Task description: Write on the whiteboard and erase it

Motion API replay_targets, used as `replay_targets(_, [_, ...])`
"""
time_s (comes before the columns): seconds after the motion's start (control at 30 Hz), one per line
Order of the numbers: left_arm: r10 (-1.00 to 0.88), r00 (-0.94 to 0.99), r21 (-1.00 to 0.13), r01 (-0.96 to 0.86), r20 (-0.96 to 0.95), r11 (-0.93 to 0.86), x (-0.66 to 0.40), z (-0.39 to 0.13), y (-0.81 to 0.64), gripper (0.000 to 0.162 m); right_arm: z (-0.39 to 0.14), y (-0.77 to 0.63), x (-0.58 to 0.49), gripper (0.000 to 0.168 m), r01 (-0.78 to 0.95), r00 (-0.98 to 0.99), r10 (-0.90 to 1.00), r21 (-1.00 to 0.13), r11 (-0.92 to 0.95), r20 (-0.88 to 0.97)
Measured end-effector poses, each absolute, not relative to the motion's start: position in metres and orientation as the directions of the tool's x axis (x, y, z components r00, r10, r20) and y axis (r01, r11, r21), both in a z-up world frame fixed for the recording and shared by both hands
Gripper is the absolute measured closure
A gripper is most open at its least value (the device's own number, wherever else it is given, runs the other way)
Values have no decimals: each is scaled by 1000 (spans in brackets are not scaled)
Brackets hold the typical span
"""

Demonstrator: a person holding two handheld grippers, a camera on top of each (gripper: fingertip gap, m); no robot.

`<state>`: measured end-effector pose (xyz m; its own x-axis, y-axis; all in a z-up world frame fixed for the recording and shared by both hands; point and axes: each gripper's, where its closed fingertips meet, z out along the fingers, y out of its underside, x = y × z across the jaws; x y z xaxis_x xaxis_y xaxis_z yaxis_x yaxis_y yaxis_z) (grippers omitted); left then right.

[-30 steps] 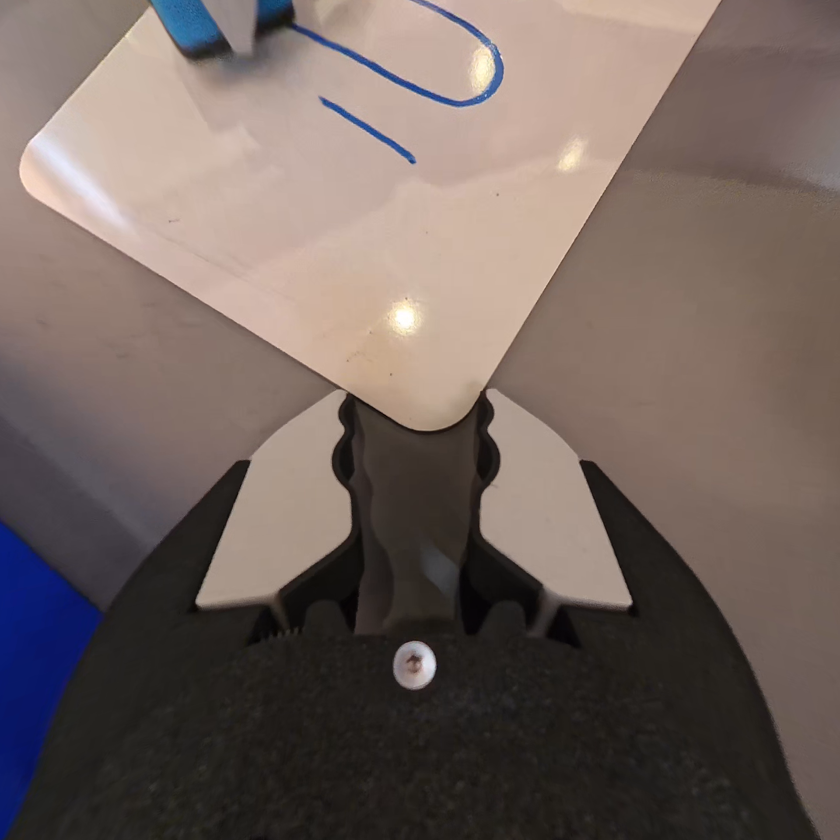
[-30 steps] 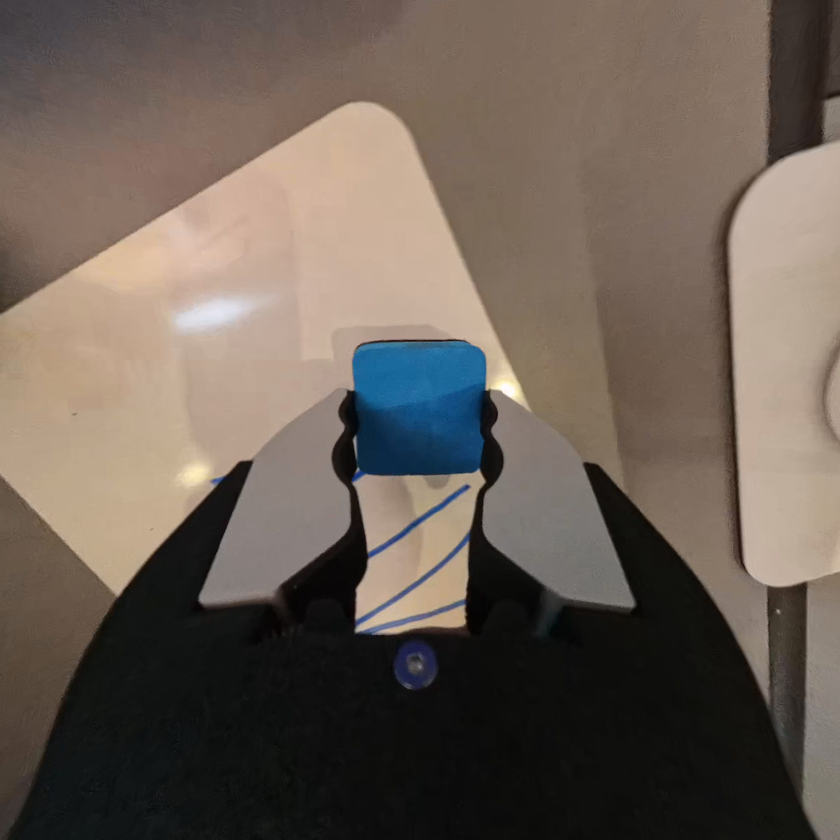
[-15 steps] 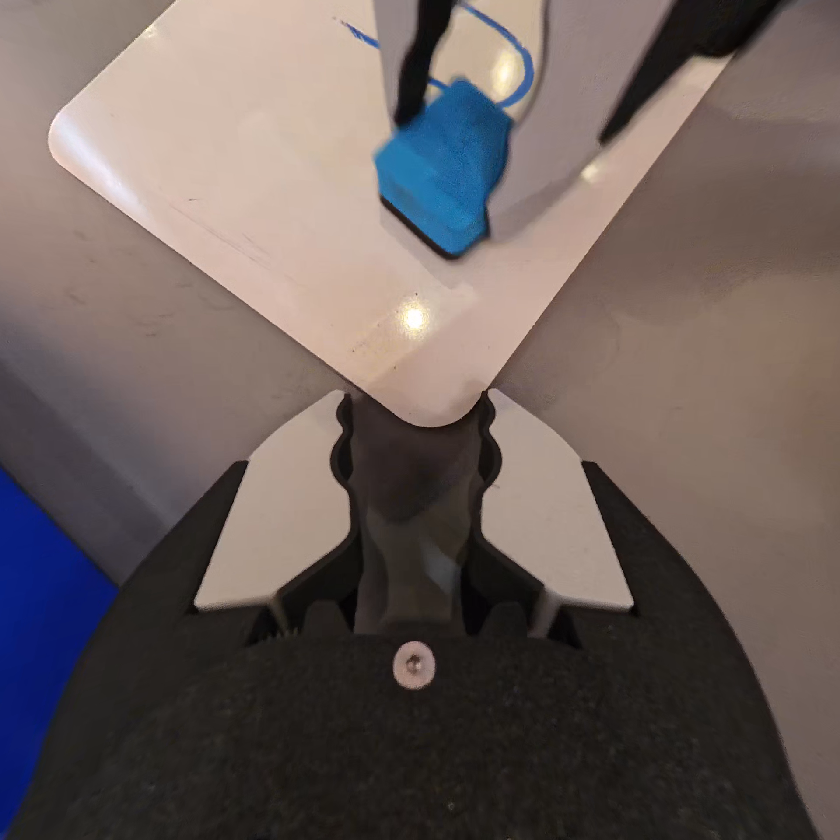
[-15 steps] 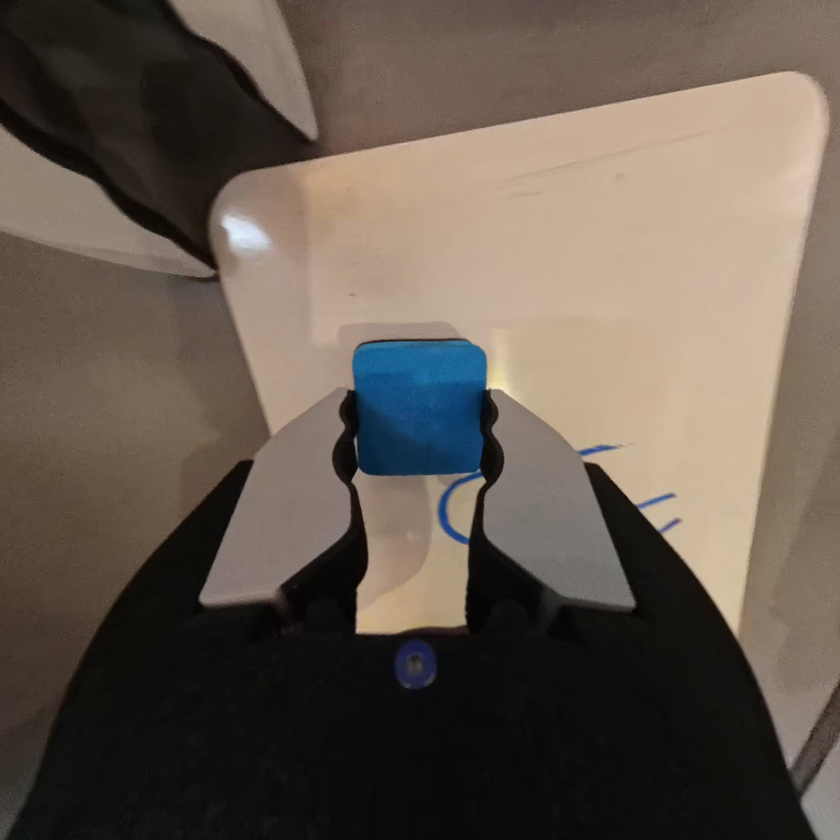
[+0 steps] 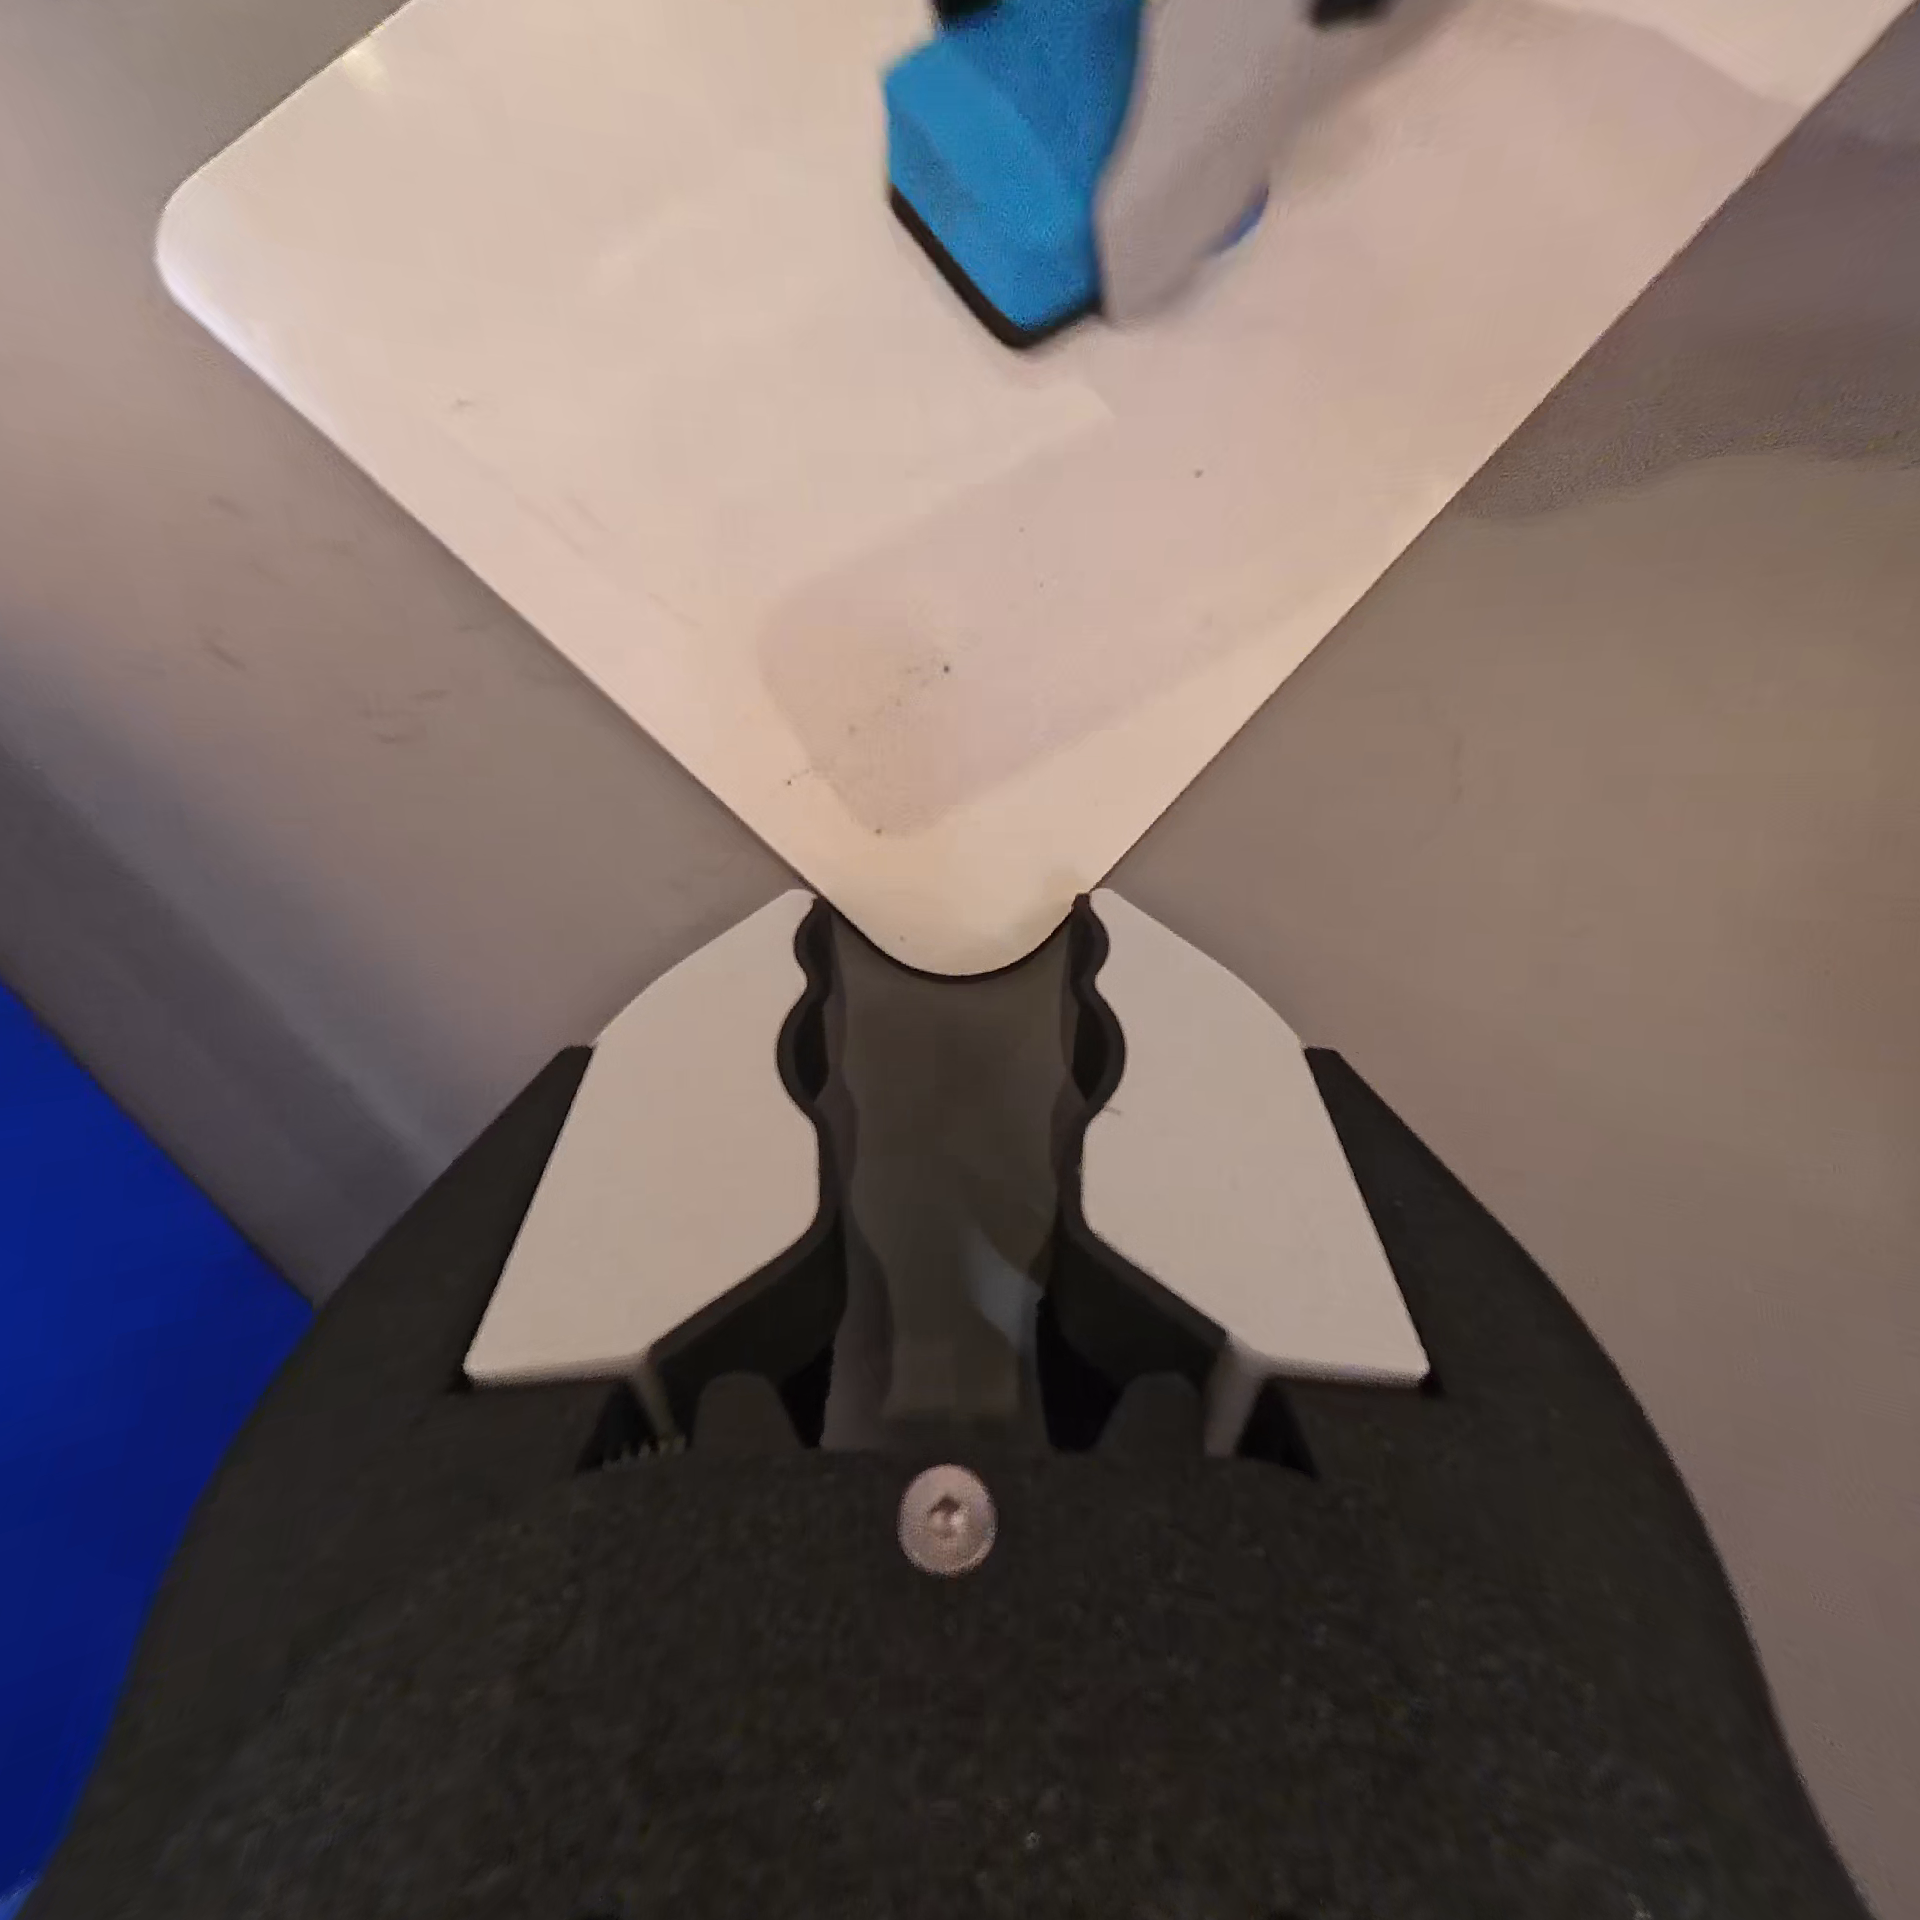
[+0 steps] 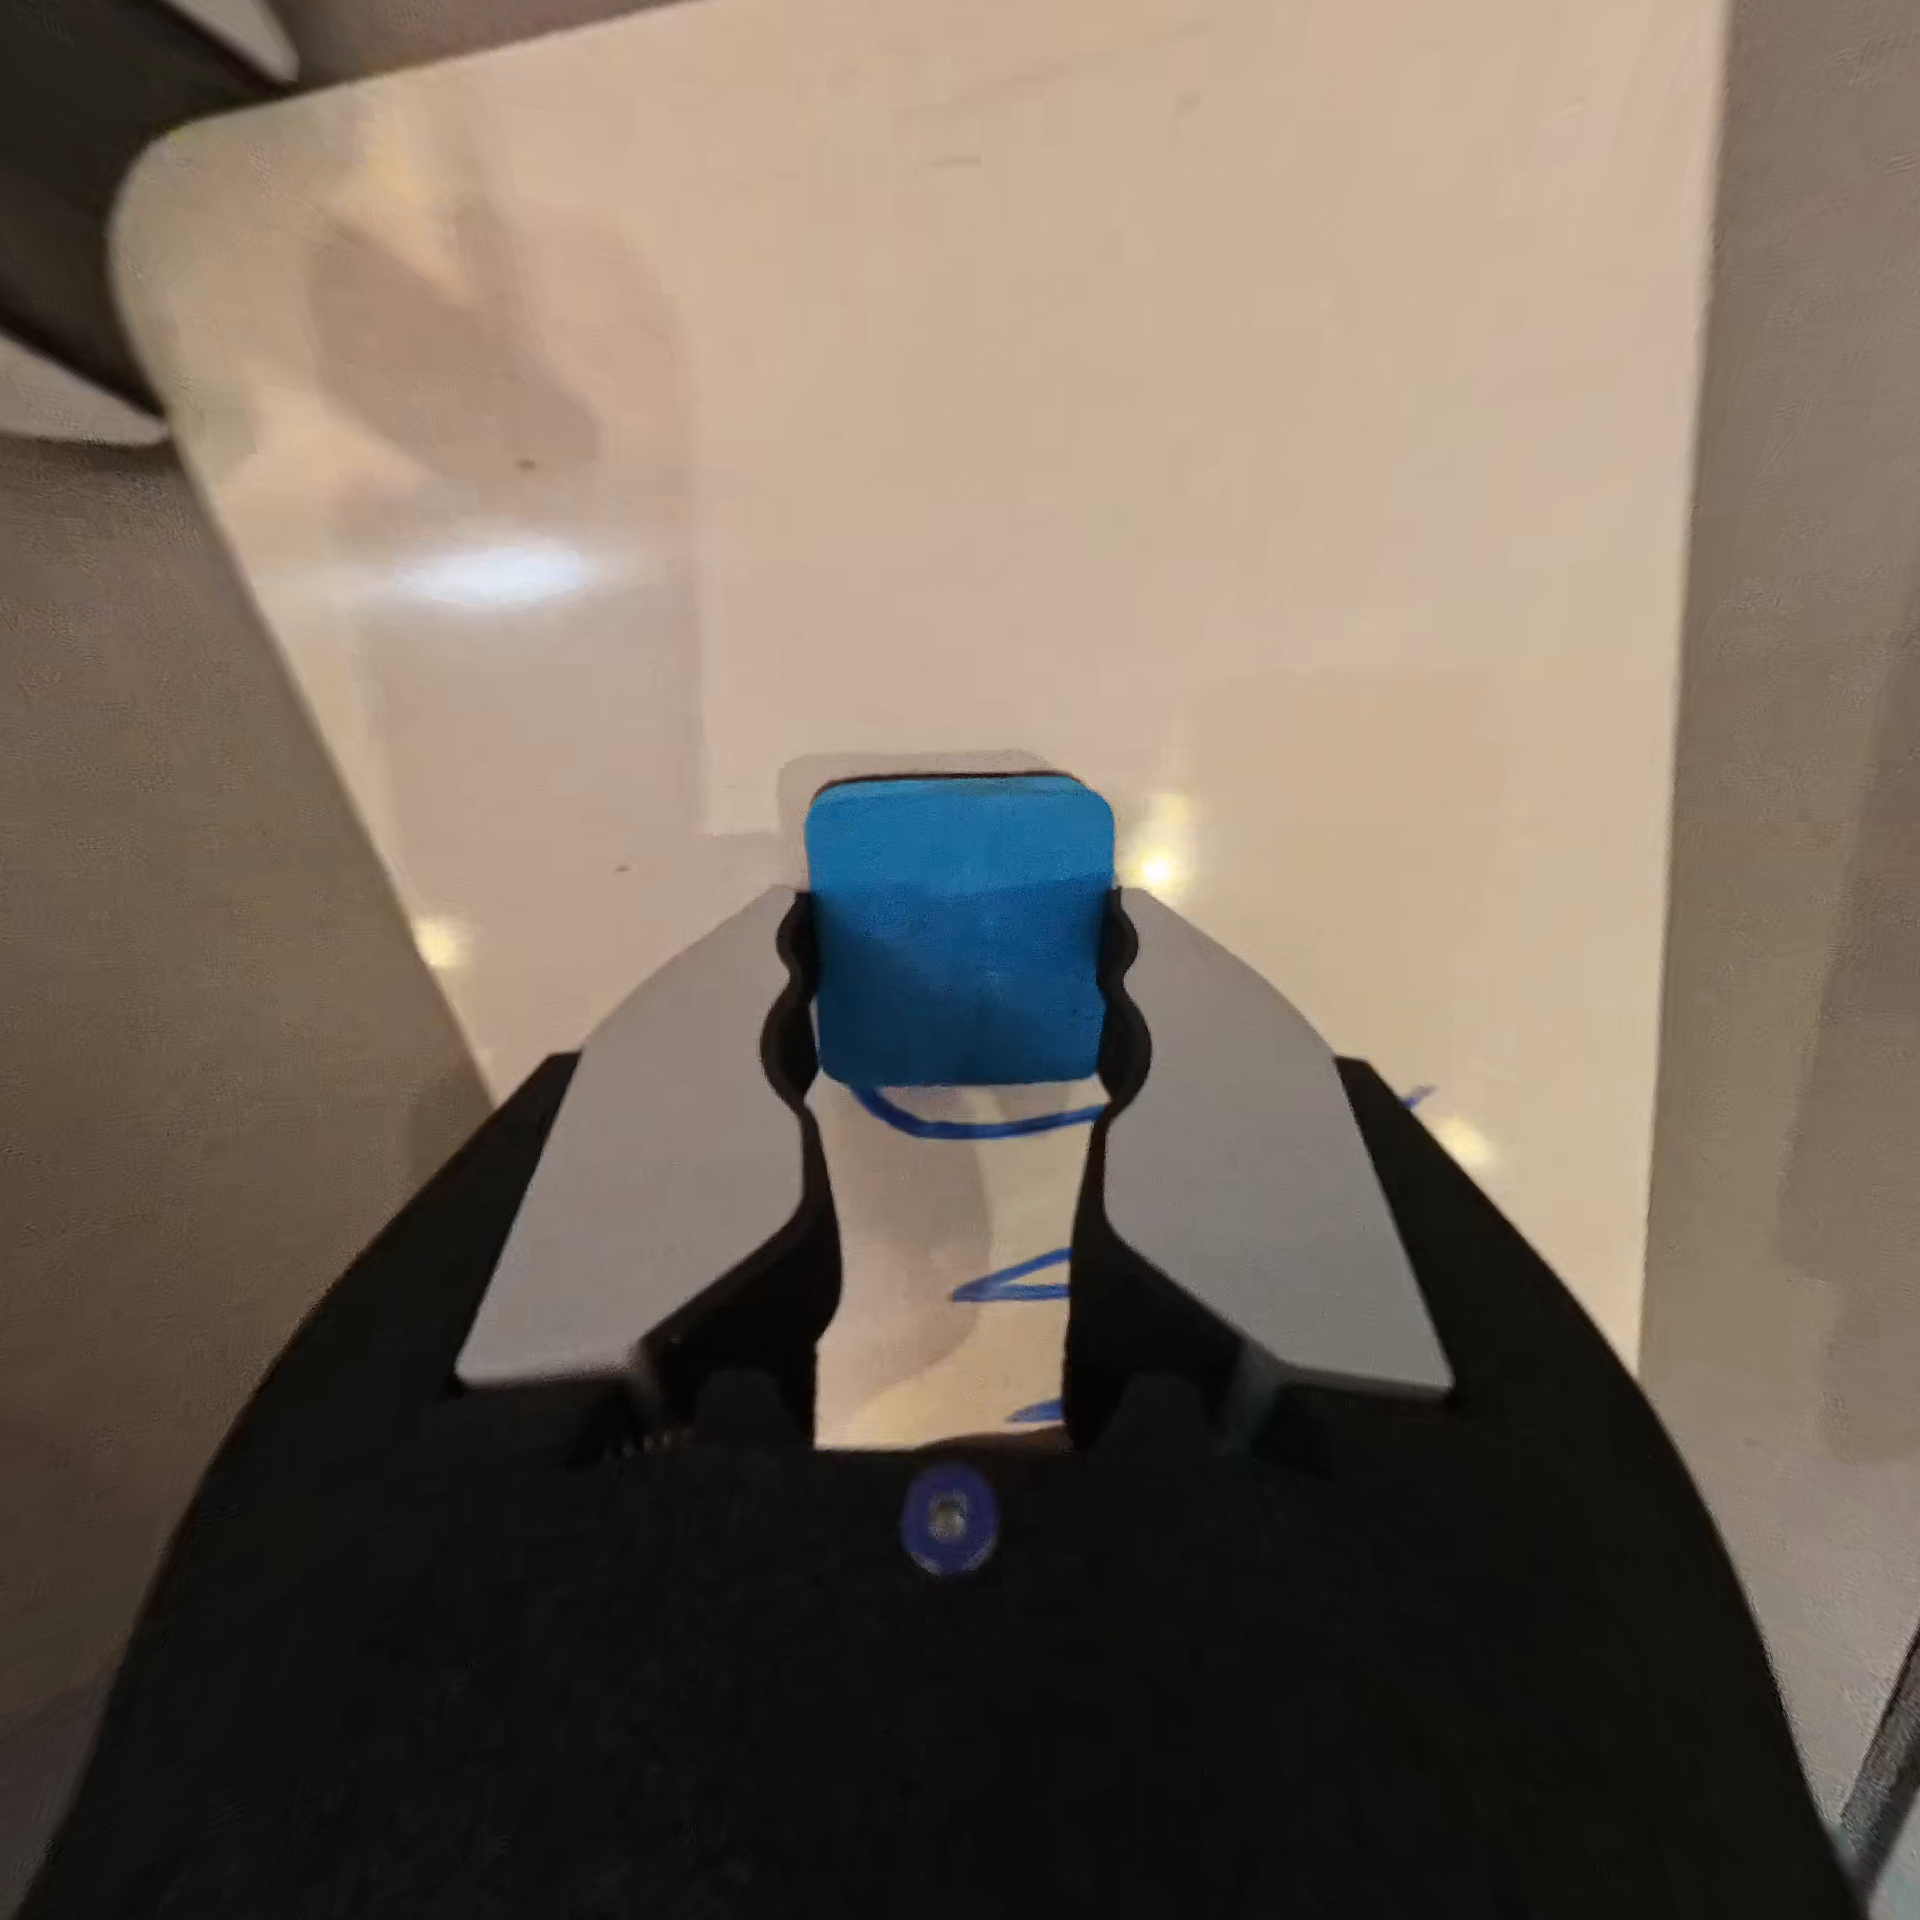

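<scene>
— Since the last frame the blue eraser [image 5: 997,197] has slid toward twelve o'clock on the whiteboard [image 5: 665,499], partly cut off by the frame edge.

— Grip?

— Right gripper [image 6: 954,940] clamps it; blue strokes [image 6: 971,1122] behind are half hidden. Left gripper [image 5: 945,914], jaws apart, brackets the board's corner.
</scene>
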<state>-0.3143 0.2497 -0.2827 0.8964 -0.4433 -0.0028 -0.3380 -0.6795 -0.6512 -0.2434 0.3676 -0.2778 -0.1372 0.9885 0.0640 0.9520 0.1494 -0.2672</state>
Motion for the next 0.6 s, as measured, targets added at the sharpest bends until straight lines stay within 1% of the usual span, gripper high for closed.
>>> replay_targets(0.1, [-431, 902, -657, -332, -12, -677, -314, -283, 251, 120, -278, 355, -234, 117, 952, -190, 981, -236, 195, 46])
replay_targets(0.17, [-428, 904, -658, -329, -11, -677, -314, -283, 253, 121, -279, 402, -231, 116, 970, -73, 993, -227, 92, 91])
replay_targets(0.23, [-428, 904, -654, -331, -13, -680, -314, -283, 253, 121, -279, 444, -224, 116, 970, 75, 994, -237, -55, 74])
replay_targets(0.27, [-426, 905, -655, -328, -11, -680, -313, -283, 254, 121, -279, 454, -222, 116, 968, 106, 992, -236, -87, 67])
replay_targets(0.33, [-429, 903, -660, -327, -9, -676, -312, -283, 255, 119, -280, 444, -226, 116, 968, 75, 994, -245, -53, 85])
replay_targets(0.43, [-454, 891, -659, -342, -1, -670, -310, -283, 254, 115, -279, 372, -244, 117, 950, -114, 990, -283, 132, 78])
replay_targets(0.5, [-455, 891, -664, -342, -2, -665, -310, -283, 254, 113, -278, 344, -239, 116, 935, -206, 972, -270, 229, 111])
replay_targets(0.53, [-452, 892, -666, -340, -5, -664, -310, -283, 254, 113, -277, 356, -230, 116, 942, -182, 970, -253, 218, 160])
replay_targets(0.57, [-450, 893, -667, -339, -6, -664, -309, -283, 254, 113, -275, 379, -215, 117, 958, -102, 974, -243, 151, 200])
replay_targets(0.6, [-448, 894, -667, -338, -6, -664, -309, -283, 254, 113, -274, 404, -197, 117, 970, 13, 981, -242, 34, 192])
